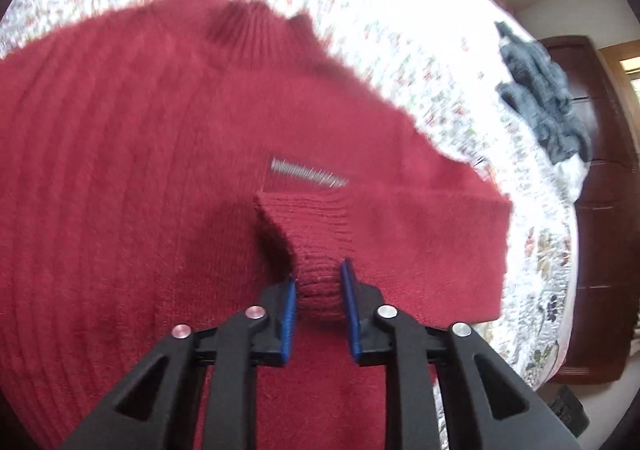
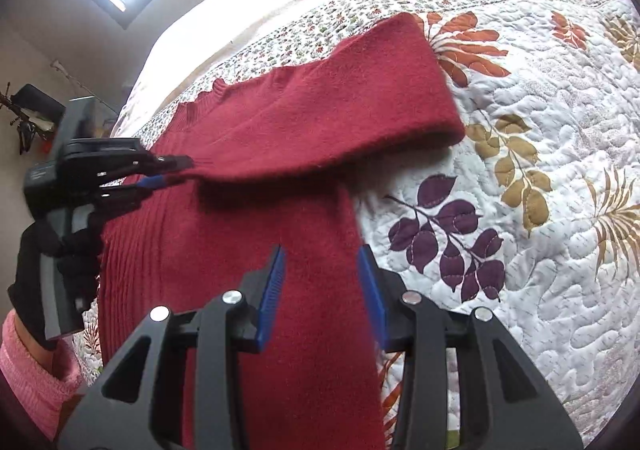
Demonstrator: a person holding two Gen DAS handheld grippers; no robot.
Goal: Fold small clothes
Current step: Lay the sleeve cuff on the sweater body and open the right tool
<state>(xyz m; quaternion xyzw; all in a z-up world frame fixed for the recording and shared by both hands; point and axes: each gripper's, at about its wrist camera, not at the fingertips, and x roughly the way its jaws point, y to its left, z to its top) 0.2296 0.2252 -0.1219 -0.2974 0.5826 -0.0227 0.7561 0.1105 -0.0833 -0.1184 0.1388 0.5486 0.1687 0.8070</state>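
Lying on the quilt [image 2: 520,178], the red sweater [image 1: 132,154] was spread flat. Its cuff [image 1: 316,234] was clamped in the left gripper [image 1: 320,286] above the sweater. The right gripper [image 2: 322,282] was held unclenched over the sweater's edge.

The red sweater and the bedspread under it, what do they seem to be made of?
The red sweater looks like soft knitted wool or a blend: fuzzy nap, ribbed cuff. The bedspread looks like matte quilted cotton: stitched swirls, puffy surface, leaf shapes printed or sewn on.

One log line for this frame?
left gripper: shut on cuff | right gripper: open over sweater | sleeve folded across
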